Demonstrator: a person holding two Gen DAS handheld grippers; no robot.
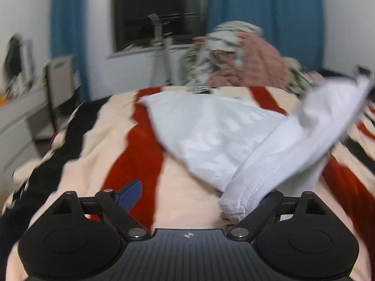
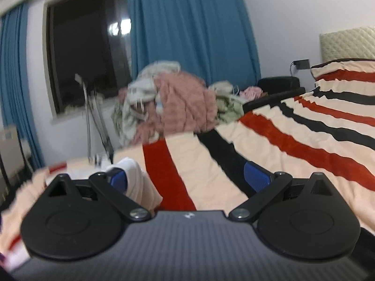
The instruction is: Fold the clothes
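A white garment (image 1: 211,135) lies spread on the striped blanket (image 1: 98,140). One hemmed edge (image 1: 281,164) of it runs from beside my left gripper up to the right, where it hangs lifted off the bed. My left gripper (image 1: 187,194) is open wide, low over the blanket. Its blue left finger (image 1: 130,194) is bare, and the cloth's bunched corner (image 1: 234,207) lies over the right finger and hides it. My right gripper (image 2: 187,175) also stands open. White cloth (image 2: 137,182) drapes against its left finger (image 2: 118,179), and the right finger (image 2: 256,175) is bare.
A heap of pink and patterned clothes (image 1: 239,56) sits at the far edge of the bed, in front of blue curtains (image 2: 192,28) and a dark window (image 1: 159,11). A metal stand (image 1: 161,53) rises beside the bed. White drawers (image 1: 16,117) stand at left.
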